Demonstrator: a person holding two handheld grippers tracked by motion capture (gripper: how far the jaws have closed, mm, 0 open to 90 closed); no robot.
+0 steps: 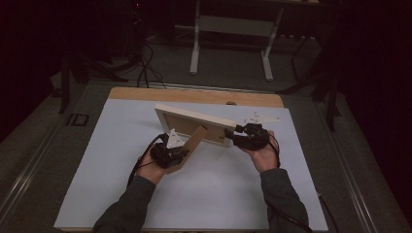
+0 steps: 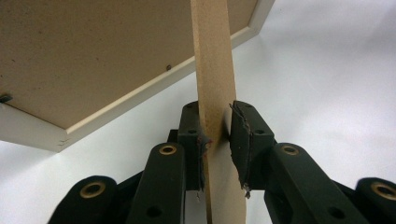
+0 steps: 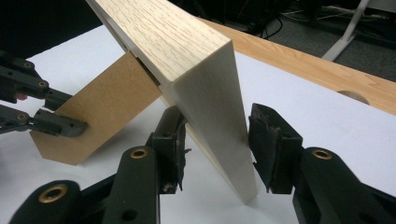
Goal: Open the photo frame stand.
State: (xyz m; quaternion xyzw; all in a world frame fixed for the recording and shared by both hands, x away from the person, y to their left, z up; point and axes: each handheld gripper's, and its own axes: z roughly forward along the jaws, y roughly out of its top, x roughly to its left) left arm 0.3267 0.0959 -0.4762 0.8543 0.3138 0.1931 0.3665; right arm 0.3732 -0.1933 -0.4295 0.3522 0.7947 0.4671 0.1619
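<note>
Fingers (image 2: 243, 140) of the left gripper (image 2: 217, 135) stand on both sides of the brown stand (image 2: 212, 70) of the frame (image 1: 194, 121); one pad touches the board, and on the other side I see a thin gap, so I cannot tell if the grip is really firm. Fingers (image 3: 275, 140) of the right gripper (image 3: 217, 140) are open wider than the frame's right edge (image 3: 219, 121) that stands between them, with the left pad close to the wood and the right pad clearly apart from it. The frame itself is tilted above the white worktop (image 1: 218, 194), its back towards the person, near the middle of the worktop, and the stand hangs out from its back to the left gripper. My judgement is that the main risk is at the hinge of the stand: if the left gripper pulls or twists while the frame is not held tightly, the thin board may bend or tear off from the back. Also the frame may slip down and fall flat on the worktop, because the right gripper is not closed on it. If the stand is opened too little, the frame will probably tip over when both grippers let go.
</note>
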